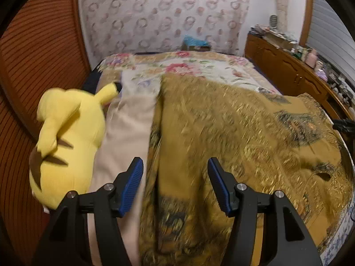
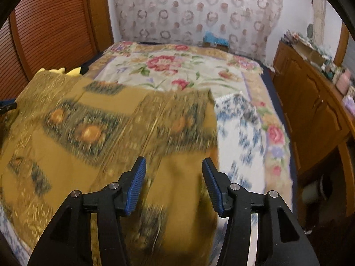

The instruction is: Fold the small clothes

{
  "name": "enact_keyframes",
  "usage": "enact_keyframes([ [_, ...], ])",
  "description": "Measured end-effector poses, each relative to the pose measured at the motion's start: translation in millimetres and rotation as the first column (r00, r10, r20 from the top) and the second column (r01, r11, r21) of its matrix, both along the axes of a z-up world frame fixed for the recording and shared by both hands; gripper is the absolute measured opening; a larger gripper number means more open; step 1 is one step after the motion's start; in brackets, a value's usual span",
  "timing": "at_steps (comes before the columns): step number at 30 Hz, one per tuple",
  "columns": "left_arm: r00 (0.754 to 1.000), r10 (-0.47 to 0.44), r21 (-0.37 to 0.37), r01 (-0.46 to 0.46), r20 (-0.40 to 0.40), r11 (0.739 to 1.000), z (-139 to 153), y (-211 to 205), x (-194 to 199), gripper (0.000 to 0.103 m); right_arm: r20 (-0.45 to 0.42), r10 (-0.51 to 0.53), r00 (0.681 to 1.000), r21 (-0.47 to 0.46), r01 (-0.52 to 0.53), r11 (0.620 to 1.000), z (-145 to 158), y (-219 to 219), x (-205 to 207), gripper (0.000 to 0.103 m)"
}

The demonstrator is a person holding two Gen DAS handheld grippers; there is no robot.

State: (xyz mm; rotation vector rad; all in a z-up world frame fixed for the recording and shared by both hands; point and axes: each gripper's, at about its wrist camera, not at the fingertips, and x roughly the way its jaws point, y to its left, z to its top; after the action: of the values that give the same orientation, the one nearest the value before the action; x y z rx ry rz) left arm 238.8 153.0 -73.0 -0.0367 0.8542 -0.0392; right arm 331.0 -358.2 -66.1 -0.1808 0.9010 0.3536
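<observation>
A mustard-gold patterned garment (image 1: 233, 133) lies spread on the bed; it also shows in the right wrist view (image 2: 106, 133), blurred by motion. My left gripper (image 1: 175, 164) is open and empty above the garment's left part, next to a cream cloth (image 1: 126, 133). My right gripper (image 2: 174, 163) is open and empty above the garment's right part. A blue-and-white patterned cloth (image 2: 241, 133) lies beside the garment's right edge.
A yellow plush toy (image 1: 68, 137) lies at the bed's left side by the brown slatted wall (image 1: 33, 55). A floral bedspread (image 2: 173, 71) covers the far bed. A wooden cabinet (image 2: 310, 102) with clutter stands to the right. A blue item (image 1: 195, 42) sits at the head.
</observation>
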Motion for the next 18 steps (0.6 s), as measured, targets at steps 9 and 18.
enact_keyframes([
  [9,0.999,0.043,-0.027,-0.044,-0.023,0.999,-12,0,-33,0.059,-0.034,-0.038,0.999,0.011,0.038,0.999,-23,-5,-34,0.054],
  [18,0.998,0.058,-0.010,-0.058,0.006,0.998,-6,-3,-51,0.059,-0.010,-0.056,0.998,0.012,0.056,0.998,-25,-6,-38,0.054],
])
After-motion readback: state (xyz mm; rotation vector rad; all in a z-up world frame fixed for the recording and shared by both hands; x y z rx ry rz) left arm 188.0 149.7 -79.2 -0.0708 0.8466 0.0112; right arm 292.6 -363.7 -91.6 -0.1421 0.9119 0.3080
